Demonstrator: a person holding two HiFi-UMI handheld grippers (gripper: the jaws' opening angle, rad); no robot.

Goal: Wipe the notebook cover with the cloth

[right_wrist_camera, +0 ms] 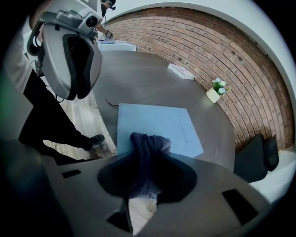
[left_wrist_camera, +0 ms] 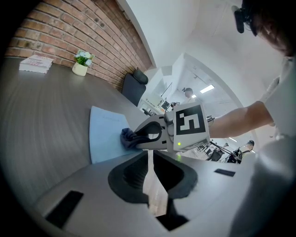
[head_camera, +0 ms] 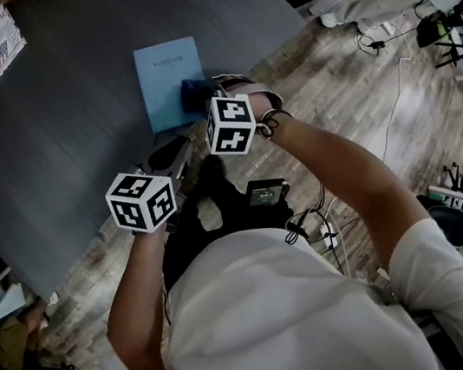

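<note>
Ok, status. Right gripper [head_camera: 198, 97] has its fingers clamped on the cloth [right_wrist_camera: 147, 143]. The cloth is dark blue and bunched into a wad, with folds running up between the fingers and poking out past the tips. The wad touches the notebook [head_camera: 162, 77] at its near right part.

Notebook is light blue, thin, closed and lying flat on the dark grey bench [head_camera: 65, 137], close to the bench's near right edge. There's a faint word printed on the cover, too small to read. Cover looks plain and matte, no marks I can make out.

Left gripper [head_camera: 169, 155] hangs about at the bench's near edge, with wood floor [head_camera: 395, 108] showing below it. Its fingers are almost together, nothing between them.

Handling guess: the cloth is soft and limp, so it'll flatten under pressure and could pull free if pinched by an end. Gripping across the middle of the bunch seems right. Notebook looks light and the bench smooth, so I expect it to skate under a sideways wipe. Plan is light pressure and short strokes, or pinning a near corner with the left.
</note>
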